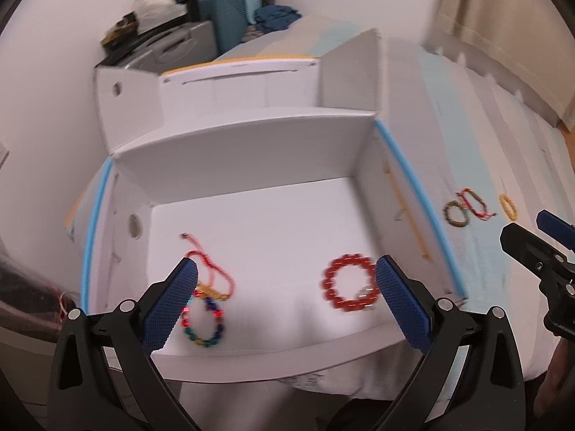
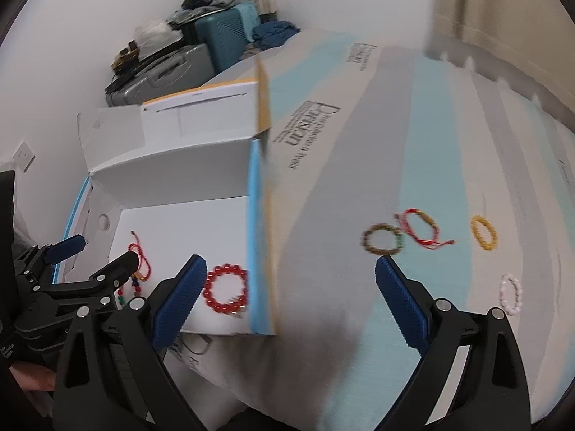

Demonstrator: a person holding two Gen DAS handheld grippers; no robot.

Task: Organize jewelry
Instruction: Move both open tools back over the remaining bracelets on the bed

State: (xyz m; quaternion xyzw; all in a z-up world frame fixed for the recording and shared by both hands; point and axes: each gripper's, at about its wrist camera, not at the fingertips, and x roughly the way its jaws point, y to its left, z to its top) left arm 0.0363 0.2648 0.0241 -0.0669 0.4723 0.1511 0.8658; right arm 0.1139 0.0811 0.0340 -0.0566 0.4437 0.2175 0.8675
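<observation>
Both tongs gape wide, empty — left tongs over the white box, right tongs beside it.

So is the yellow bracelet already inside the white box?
No, the yellow bracelet lies outside the white box, on the striped surface.

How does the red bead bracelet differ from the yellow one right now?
The red bracelet lies inside the white box; the yellow bracelet lies outside on the striped surface. The red one looks like the larger loop with chunkier beads, though it is nearer the camera; the yellow one looks smaller and finer. The red one lies alone on its side of the box, while the yellow one has other bracelets nearby. Both are closed beaded rings lying flat, and neither is held.
</observation>
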